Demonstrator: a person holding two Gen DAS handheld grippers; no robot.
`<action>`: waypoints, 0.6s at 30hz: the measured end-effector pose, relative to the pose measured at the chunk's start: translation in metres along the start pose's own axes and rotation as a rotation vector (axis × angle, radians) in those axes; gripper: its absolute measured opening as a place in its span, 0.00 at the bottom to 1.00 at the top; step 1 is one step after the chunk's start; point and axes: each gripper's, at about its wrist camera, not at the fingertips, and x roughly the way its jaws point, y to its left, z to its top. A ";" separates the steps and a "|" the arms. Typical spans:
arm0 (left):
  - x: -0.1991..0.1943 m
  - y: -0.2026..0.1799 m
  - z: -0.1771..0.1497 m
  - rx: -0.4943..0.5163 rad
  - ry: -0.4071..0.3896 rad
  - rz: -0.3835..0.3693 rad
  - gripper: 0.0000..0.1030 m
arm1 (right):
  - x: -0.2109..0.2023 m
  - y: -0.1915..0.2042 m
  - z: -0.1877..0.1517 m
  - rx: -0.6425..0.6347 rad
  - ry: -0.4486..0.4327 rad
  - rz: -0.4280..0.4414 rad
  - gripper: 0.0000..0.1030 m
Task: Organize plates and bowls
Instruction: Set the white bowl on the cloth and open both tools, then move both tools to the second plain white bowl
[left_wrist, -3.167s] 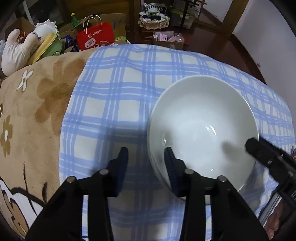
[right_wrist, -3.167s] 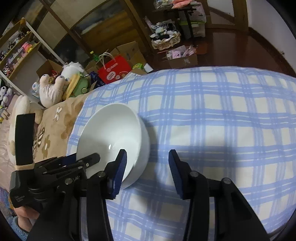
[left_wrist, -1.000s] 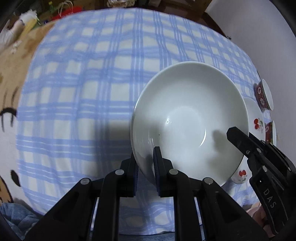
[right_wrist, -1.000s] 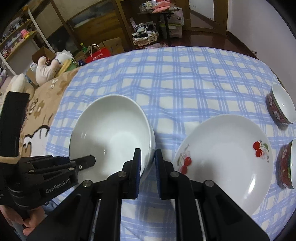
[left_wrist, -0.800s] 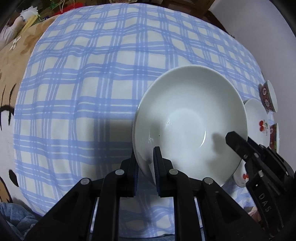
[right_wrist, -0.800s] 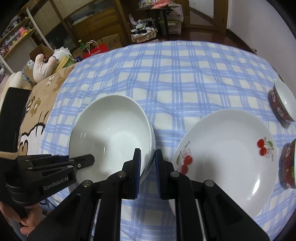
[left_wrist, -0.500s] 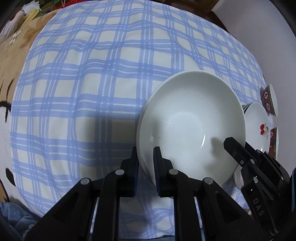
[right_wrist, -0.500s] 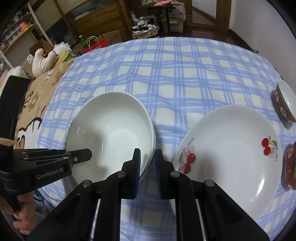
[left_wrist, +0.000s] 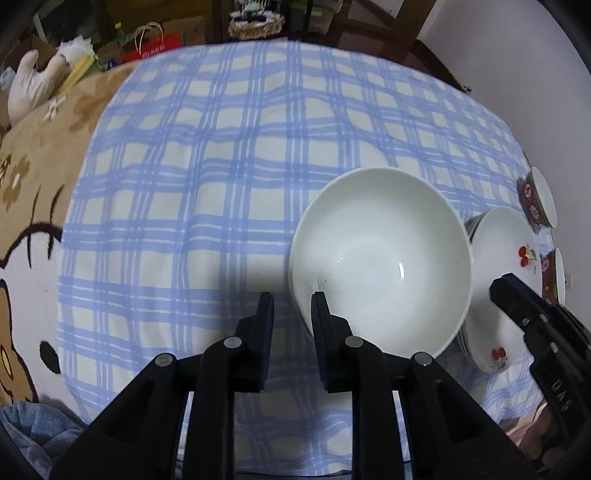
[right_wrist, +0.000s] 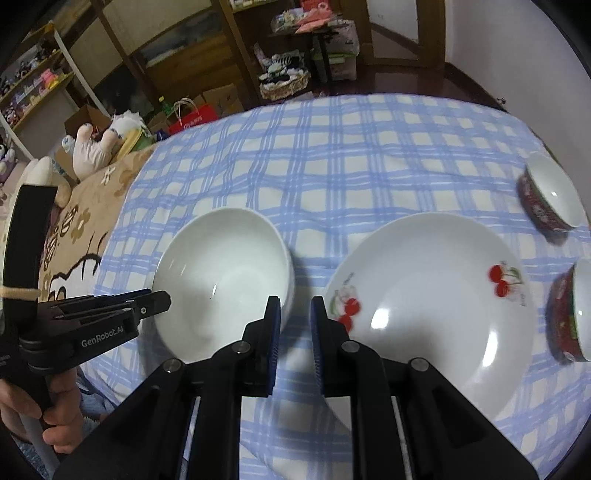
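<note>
Just left of the cherry plate (right_wrist: 436, 310), white bowl (right_wrist: 221, 277) sits on the checked cloth (right_wrist: 332, 155), left gripper (left_wrist: 290, 325) and right gripper (right_wrist: 293, 325) both parted, rim slack between fingers; back both straight off, don't nudge it.

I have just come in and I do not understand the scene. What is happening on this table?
A person is tidying dishes with two hand-held tools. The white bowl sits on the checked tablecloth, beside the cherry plate. The left tool and right tool are both open at opposite sides of the bowl's rim, each with one finger inside it, not clamping. Two small red bowls wait at the right edge.
</note>
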 end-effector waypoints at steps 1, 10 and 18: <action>-0.004 -0.002 -0.001 0.006 -0.014 0.000 0.20 | -0.006 -0.002 -0.001 0.002 -0.014 -0.005 0.23; -0.051 -0.036 -0.010 0.172 -0.174 -0.021 0.54 | -0.043 -0.032 -0.012 0.027 -0.094 -0.105 0.47; -0.070 -0.066 -0.009 0.225 -0.222 -0.097 0.84 | -0.079 -0.072 -0.024 0.105 -0.194 -0.185 0.87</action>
